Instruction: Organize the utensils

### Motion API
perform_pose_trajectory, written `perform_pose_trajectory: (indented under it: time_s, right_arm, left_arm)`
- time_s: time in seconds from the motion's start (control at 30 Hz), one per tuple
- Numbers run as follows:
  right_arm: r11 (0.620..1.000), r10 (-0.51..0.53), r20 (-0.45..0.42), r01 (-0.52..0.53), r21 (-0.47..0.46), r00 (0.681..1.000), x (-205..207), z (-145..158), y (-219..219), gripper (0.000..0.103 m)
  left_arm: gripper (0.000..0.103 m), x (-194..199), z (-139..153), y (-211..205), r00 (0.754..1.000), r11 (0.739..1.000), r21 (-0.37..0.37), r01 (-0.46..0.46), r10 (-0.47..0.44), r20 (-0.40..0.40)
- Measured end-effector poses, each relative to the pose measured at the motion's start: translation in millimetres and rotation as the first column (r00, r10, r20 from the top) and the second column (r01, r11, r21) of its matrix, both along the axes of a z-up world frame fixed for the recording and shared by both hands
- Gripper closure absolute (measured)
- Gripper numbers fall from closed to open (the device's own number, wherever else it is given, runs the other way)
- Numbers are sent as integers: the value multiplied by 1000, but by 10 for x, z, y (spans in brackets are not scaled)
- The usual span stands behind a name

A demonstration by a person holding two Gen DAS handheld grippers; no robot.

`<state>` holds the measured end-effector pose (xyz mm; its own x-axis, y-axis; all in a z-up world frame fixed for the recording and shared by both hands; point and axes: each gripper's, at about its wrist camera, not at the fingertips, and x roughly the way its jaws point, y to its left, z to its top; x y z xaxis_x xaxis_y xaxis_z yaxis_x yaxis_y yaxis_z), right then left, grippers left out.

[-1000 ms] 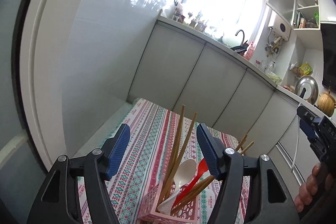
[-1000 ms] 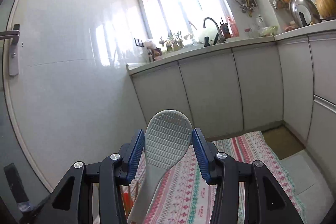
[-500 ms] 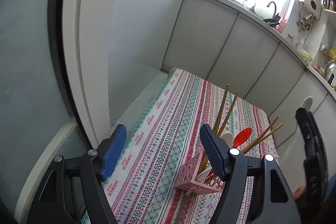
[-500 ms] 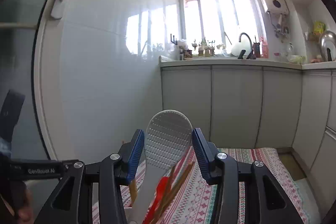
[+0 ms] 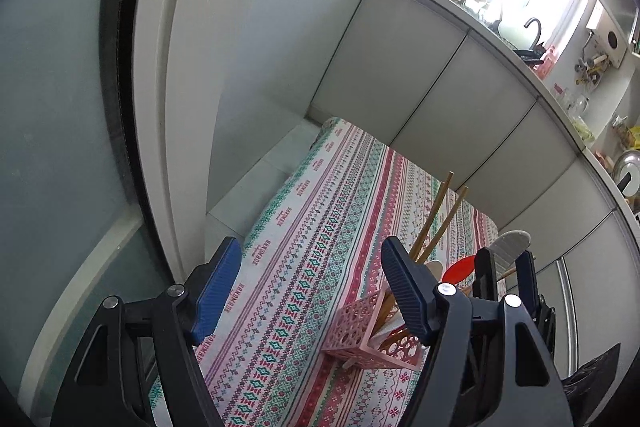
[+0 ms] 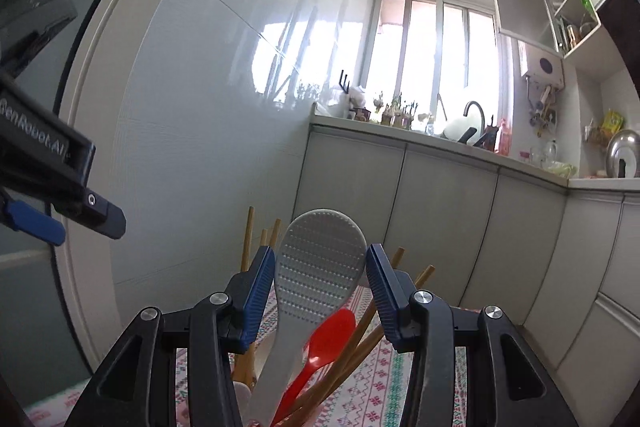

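Risky from here — right gripper (image 6: 320, 277) clamped around the rice paddle (image 6: 318, 263), left gripper (image 5: 310, 285) wide and empty — could snag chopsticks (image 6: 249, 239), tipping the pink basket (image 5: 370, 333).

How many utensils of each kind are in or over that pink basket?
Chopsticks: 5 (tips visible)
Red spoon: 1
White spoon: 1
Rice paddle, held in the right gripper: 1
Total: 8

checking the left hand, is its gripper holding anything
No, the left gripper is wide open with only the tablecloth between its fingers.
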<state>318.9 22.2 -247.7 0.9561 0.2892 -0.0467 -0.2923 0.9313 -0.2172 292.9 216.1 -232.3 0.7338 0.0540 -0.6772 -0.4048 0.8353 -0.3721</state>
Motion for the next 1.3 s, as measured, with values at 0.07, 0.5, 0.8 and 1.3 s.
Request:
perform_pose_trajectory:
  time_s: [0.07,0.5,0.8,1.3]
  right_arm:
    - [1000,-18,47,19,-23,999,-13,-64,54,55]
    - [997,-39,55,42,-69,998,32,-310,183,38]
    - [995,21,-4,-20,93,1000,-248,349,-297,28]
    - [979,79,-318,-12,205,945,-827,755,-1077,18]
  left_arm:
    - [28,16,-21,33,1000,1000,-11,-4,4,-8]
    - [28,52,-90,54,1000,999,-46,-4,3,-25]
    - [28,60,-36,-30,999,998,-50,29,-30,-18]
    - [28,-588,147,-832,985,960,224,167,-152,-79]
